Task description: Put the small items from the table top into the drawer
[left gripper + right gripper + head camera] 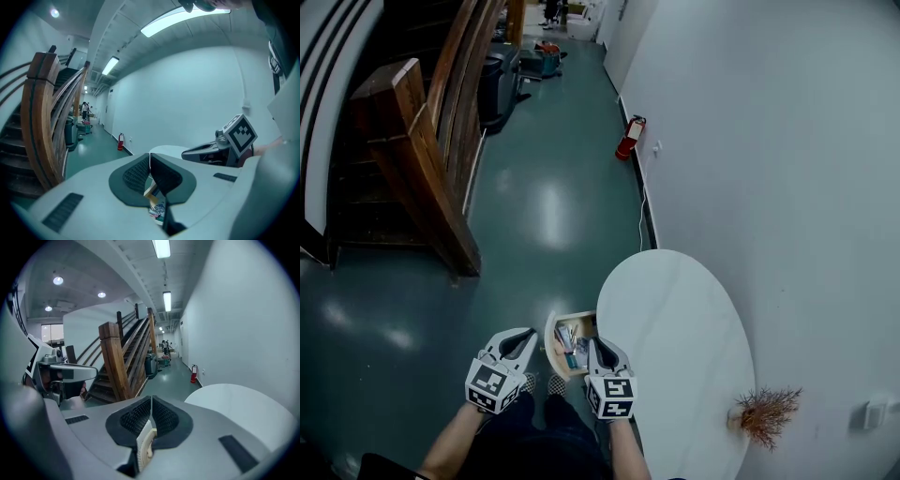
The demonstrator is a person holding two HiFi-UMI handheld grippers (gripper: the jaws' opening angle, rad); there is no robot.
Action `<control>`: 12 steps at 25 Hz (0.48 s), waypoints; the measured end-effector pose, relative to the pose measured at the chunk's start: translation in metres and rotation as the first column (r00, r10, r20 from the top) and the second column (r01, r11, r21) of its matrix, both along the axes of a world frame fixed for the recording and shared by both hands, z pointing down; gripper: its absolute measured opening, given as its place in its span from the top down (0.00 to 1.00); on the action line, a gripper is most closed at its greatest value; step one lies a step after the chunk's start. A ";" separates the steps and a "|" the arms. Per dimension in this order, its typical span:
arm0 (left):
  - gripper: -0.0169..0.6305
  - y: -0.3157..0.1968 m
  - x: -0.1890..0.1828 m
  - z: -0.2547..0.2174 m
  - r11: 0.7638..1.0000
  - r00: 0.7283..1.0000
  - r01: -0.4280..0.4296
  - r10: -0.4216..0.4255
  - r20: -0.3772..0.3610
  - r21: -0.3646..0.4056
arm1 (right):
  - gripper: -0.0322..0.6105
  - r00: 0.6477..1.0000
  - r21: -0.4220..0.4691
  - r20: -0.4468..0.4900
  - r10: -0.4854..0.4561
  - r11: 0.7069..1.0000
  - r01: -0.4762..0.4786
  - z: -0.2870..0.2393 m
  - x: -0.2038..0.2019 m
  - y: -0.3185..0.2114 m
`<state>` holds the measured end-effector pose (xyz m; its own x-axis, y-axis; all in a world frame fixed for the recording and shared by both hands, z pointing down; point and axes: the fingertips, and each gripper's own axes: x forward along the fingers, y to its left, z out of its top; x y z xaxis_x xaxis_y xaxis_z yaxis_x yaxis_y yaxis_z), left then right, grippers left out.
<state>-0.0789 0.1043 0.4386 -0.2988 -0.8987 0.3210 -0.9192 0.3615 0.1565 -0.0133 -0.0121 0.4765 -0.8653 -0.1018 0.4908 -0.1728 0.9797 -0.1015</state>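
An open wooden drawer (577, 317) juts from the near-left side of the white oval table (675, 319) and holds several small items (569, 344). My left gripper (528, 335) hangs shut just left of the drawer, and my right gripper (595, 343) hangs shut over its right edge. In the left gripper view the pads (140, 174) meet with nothing between them, and drawer items (158, 210) show below. The right gripper view shows its pads (164, 417) pressed together and empty, above a cream rim (144, 446).
A dried reddish plant sprig (767, 413) sits at the table's near-right edge against the white wall. A wooden staircase (412, 169) rises at the left. A red fire extinguisher (629, 138) stands by the wall down the green-floored corridor.
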 end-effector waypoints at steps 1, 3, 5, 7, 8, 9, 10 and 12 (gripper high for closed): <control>0.94 0.000 0.001 -0.005 1.000 1.000 -0.004 0.004 0.009 0.002 | 0.89 1.000 0.006 0.014 0.005 1.000 -0.006 -0.007 0.002 -0.001; 0.94 0.001 0.004 -0.013 1.000 1.000 -0.010 0.010 0.025 0.007 | 0.89 0.999 0.009 0.042 0.010 1.000 -0.010 -0.019 0.006 0.001; 0.94 0.003 0.006 -0.023 1.000 0.999 -0.010 0.009 0.050 0.016 | 0.90 0.998 0.017 0.065 0.012 1.000 -0.013 -0.029 0.012 0.002; 0.94 0.004 0.007 -0.032 1.000 0.997 -0.014 0.012 0.082 0.022 | 0.90 0.996 0.026 0.087 0.018 0.999 -0.021 -0.038 0.017 0.002; 0.94 0.003 0.008 -0.035 1.000 0.995 -0.020 0.018 0.096 0.023 | 0.90 0.995 0.031 0.097 0.022 0.999 -0.025 -0.043 0.019 0.002; 0.94 0.003 0.009 -0.039 0.999 0.994 -0.026 0.024 0.107 0.024 | 0.90 0.994 0.038 0.106 0.026 0.999 -0.031 -0.048 0.022 0.002; 0.94 0.002 0.011 -0.041 0.999 0.993 -0.032 0.029 0.115 0.025 | 0.90 0.993 0.047 0.113 0.031 0.998 -0.036 -0.053 0.026 0.001; 0.94 0.002 0.013 -0.046 0.999 0.991 -0.044 0.040 0.126 0.027 | 0.90 0.991 0.063 0.126 0.040 0.997 -0.049 -0.061 0.034 -0.001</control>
